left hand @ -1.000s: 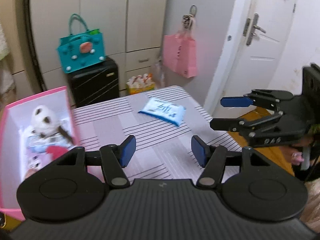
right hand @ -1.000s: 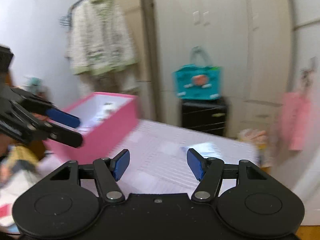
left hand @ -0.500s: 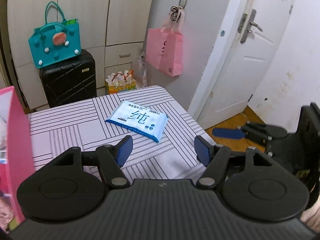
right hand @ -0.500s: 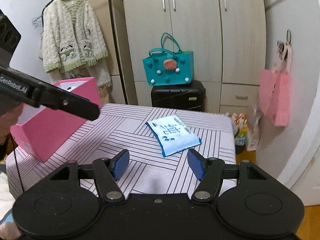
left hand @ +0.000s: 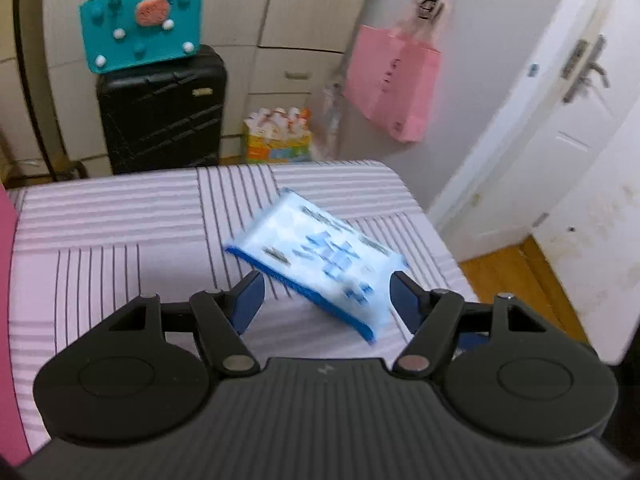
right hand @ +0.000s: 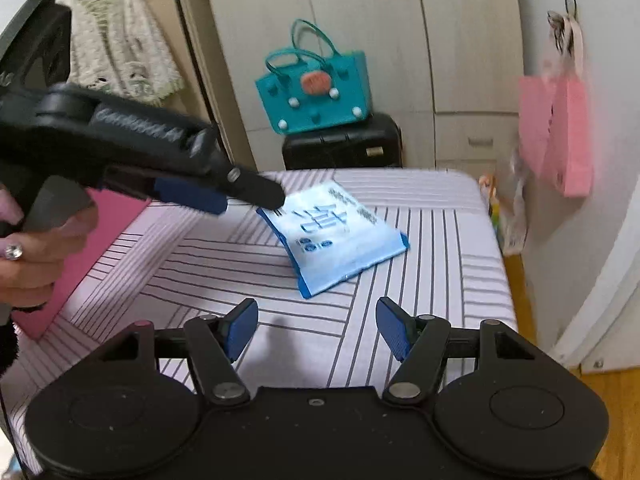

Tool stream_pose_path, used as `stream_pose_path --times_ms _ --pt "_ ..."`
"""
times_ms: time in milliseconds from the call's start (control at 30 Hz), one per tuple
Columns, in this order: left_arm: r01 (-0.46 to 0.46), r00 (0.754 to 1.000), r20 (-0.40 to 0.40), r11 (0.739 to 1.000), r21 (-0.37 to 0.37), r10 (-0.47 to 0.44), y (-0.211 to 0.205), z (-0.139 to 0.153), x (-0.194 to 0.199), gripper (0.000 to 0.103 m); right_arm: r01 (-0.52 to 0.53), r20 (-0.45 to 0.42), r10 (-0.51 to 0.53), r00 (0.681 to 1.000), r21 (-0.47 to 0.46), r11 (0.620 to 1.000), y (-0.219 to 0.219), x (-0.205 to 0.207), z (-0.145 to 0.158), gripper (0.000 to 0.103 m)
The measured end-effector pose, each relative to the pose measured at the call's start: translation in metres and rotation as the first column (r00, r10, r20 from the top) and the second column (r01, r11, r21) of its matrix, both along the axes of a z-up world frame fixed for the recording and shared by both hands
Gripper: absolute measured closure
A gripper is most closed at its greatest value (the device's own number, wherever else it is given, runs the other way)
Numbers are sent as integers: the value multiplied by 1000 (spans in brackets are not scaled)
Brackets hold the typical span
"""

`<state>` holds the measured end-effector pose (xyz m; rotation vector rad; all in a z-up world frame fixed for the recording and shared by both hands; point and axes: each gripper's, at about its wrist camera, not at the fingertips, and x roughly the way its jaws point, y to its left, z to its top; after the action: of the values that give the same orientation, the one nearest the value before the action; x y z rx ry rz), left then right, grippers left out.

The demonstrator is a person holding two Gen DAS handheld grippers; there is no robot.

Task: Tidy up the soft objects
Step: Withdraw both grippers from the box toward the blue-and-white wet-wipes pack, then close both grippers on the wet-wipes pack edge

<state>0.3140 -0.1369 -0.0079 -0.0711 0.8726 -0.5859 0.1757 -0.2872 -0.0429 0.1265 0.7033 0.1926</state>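
A soft blue-and-white wipes pack [left hand: 320, 264] lies flat on the striped table [left hand: 100, 240], right of the middle. My left gripper [left hand: 326, 296] is open just above it, and the pack's near edge shows between the blue pads with no contact visible. In the right wrist view the pack [right hand: 336, 240] lies ahead of my open right gripper [right hand: 316, 322], which has nothing between its fingers. There the left gripper [right hand: 248, 200] reaches in from the left, its tips at the pack's far left corner. A pink box [right hand: 108, 224] stands at the table's left.
A teal handbag [left hand: 140, 20] sits on a black suitcase [left hand: 160, 112] behind the table. A pink bag [left hand: 394, 88] hangs on the wall and a white door [left hand: 560, 140] is to the right. A cardigan [right hand: 120, 52] hangs at the back left. A hand [right hand: 36, 248] holds the left gripper.
Both grippers have come down toward the table and closer to the wipes pack. The left one swung right, away from the pink box, and now hangs over the pack.
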Motion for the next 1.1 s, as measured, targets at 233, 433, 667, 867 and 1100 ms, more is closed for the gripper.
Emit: stream_pose_path --times_ms 233,433,667,867,1100 --pt "-84 996 -37 996 -9 84 -11 -14 41 35 -7 -8 7 1000 4 1000 2 17 -5 31" --pt "-141 990 -19 990 26 141 -18 -33 59 36 9 -12 -8 1000 9 1000 -1 35 -7 31" --pt "-170 985 9 985 -29 170 -13 -44 60 38 11 -8 -11 1000 59 998 -12 41 -8 35" --pt "-136 990 39 990 28 135 -18 -43 47 56 16 2 -17 1000 96 995 -18 42 -10 52" --pt "-169 985 -34 985 -15 169 -6 -40 36 64 29 12 -31 999 97 995 -17 37 -11 60"
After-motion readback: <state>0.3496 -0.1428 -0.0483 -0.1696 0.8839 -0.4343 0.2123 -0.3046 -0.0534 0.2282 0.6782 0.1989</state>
